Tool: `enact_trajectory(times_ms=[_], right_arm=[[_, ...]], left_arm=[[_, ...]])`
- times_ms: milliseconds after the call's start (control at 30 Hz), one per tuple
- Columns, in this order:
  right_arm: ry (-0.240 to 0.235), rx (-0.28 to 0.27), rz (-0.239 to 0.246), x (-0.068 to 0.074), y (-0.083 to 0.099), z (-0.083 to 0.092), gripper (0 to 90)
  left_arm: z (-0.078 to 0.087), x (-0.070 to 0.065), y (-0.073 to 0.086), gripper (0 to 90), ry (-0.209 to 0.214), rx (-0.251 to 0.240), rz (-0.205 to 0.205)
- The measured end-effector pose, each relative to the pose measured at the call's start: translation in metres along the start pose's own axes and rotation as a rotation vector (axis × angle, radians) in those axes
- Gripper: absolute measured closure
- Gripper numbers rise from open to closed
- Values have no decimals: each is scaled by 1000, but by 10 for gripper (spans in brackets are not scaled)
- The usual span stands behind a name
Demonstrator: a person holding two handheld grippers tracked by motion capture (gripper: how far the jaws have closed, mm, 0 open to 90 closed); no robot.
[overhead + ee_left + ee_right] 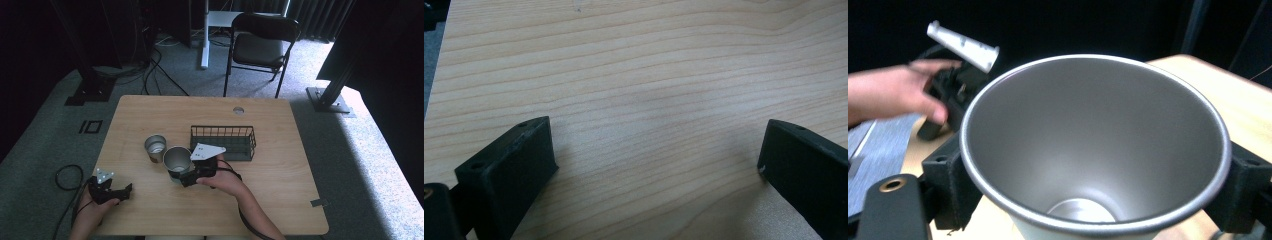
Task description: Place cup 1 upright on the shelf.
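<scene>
My right gripper is clamped tight, mid-table; my left gripper rests low, jaws spread wide.

Metal cups: two. One larger plain steel cup, seen also from the right gripper view; one smaller steel cup just beside it.

Black wire-mesh baskets: one, rectangular.

Light wooden tables: one.

Black hand-held two-jaw grippers: two, the left gripper and the right gripper, each topped by one grey three-cornered plate.

Black folding chairs: one, beyond the table.

Hands: two, one per gripper.
</scene>
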State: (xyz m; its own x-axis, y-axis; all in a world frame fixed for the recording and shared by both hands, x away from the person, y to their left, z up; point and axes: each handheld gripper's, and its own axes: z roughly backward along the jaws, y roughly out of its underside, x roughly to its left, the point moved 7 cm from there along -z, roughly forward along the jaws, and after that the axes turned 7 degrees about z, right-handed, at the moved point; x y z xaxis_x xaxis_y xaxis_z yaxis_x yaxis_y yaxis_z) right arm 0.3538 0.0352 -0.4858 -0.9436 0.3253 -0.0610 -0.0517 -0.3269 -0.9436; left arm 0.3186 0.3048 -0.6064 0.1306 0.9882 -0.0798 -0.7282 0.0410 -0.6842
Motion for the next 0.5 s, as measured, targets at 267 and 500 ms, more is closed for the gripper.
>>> enact_trajectory(times_ms=[267,500], right_arm=[[50,-38,-19,-13,-19,18,131],[138,-70,-36,-31,-31,35,131]], left_arm=[[0,0,0,23,0,0,1],[0,0,0,24,0,0,0]])
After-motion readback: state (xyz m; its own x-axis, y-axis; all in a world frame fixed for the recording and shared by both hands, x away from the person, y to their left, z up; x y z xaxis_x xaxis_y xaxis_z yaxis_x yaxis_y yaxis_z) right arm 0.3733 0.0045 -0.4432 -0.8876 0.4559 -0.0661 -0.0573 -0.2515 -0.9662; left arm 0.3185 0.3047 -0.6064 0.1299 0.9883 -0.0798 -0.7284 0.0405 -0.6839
